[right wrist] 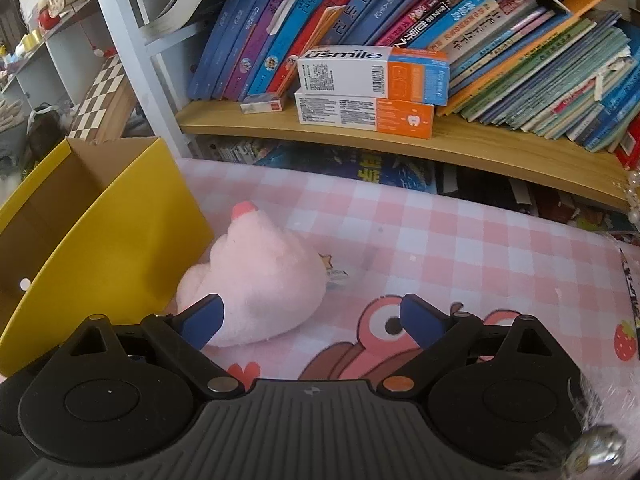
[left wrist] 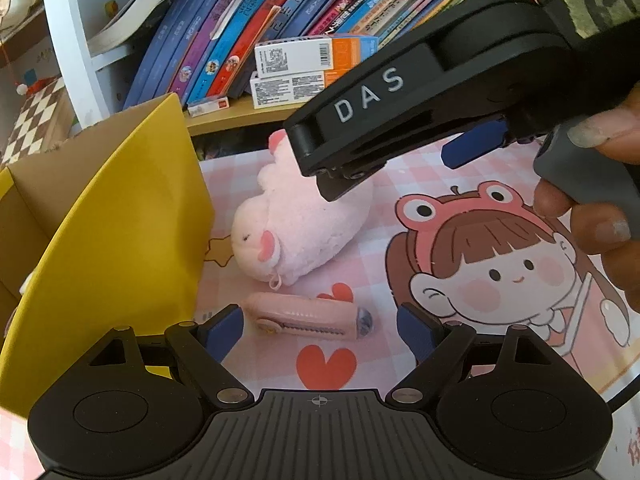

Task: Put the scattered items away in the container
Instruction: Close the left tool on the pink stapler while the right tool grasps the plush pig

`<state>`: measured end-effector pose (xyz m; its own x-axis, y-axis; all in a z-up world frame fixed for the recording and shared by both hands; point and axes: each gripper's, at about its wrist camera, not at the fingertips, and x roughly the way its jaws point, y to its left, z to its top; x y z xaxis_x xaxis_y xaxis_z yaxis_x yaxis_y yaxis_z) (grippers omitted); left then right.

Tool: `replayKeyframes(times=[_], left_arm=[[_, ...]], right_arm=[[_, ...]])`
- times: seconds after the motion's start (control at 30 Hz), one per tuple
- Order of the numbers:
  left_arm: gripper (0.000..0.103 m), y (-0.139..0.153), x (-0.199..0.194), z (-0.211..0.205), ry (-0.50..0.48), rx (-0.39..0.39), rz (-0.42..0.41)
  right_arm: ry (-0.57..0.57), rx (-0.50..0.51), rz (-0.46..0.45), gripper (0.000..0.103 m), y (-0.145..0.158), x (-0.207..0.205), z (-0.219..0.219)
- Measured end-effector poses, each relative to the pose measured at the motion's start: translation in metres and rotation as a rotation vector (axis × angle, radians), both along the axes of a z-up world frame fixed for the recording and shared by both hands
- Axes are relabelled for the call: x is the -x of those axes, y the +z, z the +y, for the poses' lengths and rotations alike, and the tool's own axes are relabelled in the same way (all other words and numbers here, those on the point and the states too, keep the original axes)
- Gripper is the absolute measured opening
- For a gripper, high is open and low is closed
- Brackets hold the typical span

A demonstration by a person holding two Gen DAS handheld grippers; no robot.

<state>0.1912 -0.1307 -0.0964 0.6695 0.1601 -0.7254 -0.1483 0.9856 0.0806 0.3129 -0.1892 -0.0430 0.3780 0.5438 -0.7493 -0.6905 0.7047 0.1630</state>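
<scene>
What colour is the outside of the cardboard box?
Yellow outside, plain brown inside; the box shows best in the right wrist view.

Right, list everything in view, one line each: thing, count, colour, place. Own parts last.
Box: one, yellow outside, brown cardboard inside, open, left on the mat.
Plush toy: one, pink, on the mat beside the box.
Hair clip: one, pink, on the mat in front of the plush toy.
Mat: one, pink-and-white check with a cartoon girl.
Cartons: two, white and orange, stacked on the shelf.
Books: many, mixed colours, leaning on the wooden shelf.
Left gripper: black, blue pads, jaws open before the hair clip.
Right gripper: black, blue pads, jaws open at the plush toy.
</scene>
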Motion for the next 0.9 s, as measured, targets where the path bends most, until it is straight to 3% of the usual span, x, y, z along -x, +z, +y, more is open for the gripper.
replayKeyframes(times=[0.27,0.67,0.9], left_arm=[[0.086,-0.008,-0.008,0.003,0.001,0.006,0.005],[0.086,-0.017,-0.012,0.01,-0.021,0.043,-0.009],[0.086,-0.018,-0.009,0.011,-0.027,0.057,-0.015]], right_arm=[[0.043,0.024,0.002,0.095,-0.01,-0.012,0.025],[0.069,-0.018,0.099,0.094,-0.021,-0.025,0.042],[0.07,-0.084,0.195,0.067,-0.024,-0.03,0.035]])
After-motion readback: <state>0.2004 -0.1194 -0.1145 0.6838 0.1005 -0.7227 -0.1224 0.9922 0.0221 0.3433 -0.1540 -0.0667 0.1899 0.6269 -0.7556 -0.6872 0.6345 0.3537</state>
